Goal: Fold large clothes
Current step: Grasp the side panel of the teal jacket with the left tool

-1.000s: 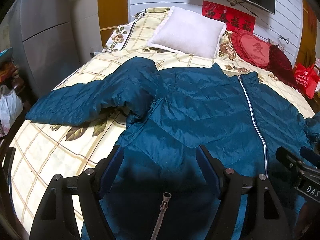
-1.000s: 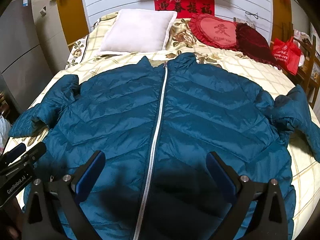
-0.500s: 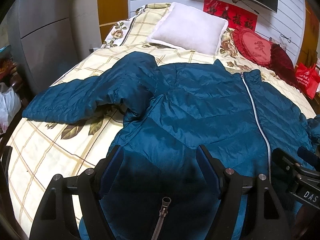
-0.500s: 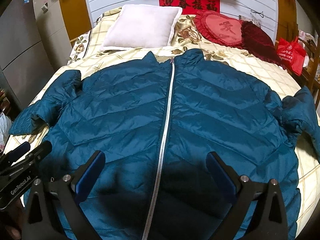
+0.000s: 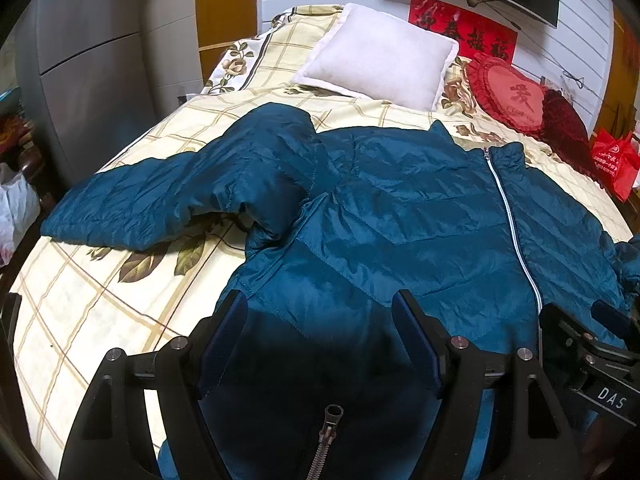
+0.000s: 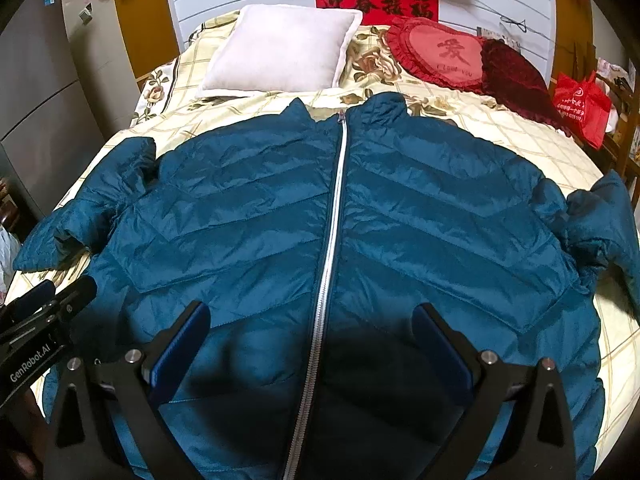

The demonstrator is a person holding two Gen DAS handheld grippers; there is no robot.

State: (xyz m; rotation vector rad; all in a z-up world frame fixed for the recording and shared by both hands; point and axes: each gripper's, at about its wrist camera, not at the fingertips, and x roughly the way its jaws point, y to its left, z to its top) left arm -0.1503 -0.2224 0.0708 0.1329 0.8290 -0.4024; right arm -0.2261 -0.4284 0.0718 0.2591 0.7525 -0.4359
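Both grippers hover spread wide over the lower part of a teal puffer jacket [image 6: 400, 216] — the left gripper [image 5: 320, 328] near its left side seam, the right gripper [image 6: 312, 332] straddling the white zipper [image 6: 332, 240]; neither grips any fabric. Zipped up, front side up, the jacket lies flat on a bed [image 5: 100, 300] with a checked floral cover. Its left sleeve [image 5: 180, 196] stretches out sideways toward the bed's edge. Beyond the collar sit a white pillow [image 6: 280, 52] and a red heart cushion [image 6: 444, 56].
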